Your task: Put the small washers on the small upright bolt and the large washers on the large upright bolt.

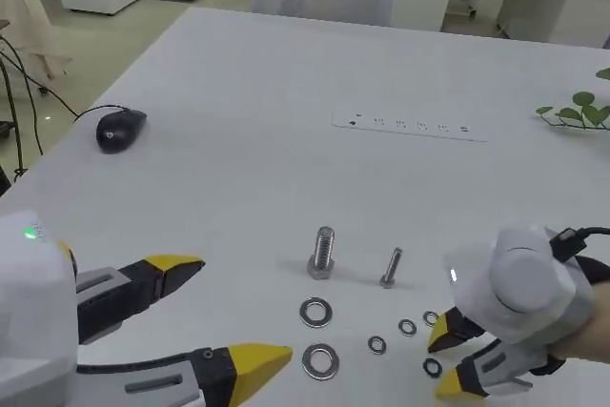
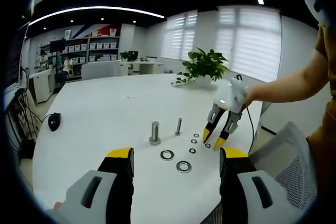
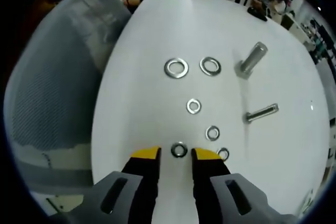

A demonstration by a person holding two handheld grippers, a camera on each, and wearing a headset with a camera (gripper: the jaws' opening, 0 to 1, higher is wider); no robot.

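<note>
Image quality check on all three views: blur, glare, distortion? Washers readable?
Head view: even light, faint shadows, right gripper housing soft with blur. Left gripper view: strong fisheye bend, ceiling strips curve, windows washed out. Right gripper view: table edge bows, small washer crisp between the jaw tips.

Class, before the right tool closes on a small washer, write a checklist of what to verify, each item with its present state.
1. Right tool open: ok.
2. Small washer centred at the gap between its jaw tips: ok.
3. Small upright bolt standing: ok.
4. Large upright bolt standing: ok.
5. Left tool open, holding nothing: ok.
6. Right jaws low enough on the table to grip: cannot tell.
</note>
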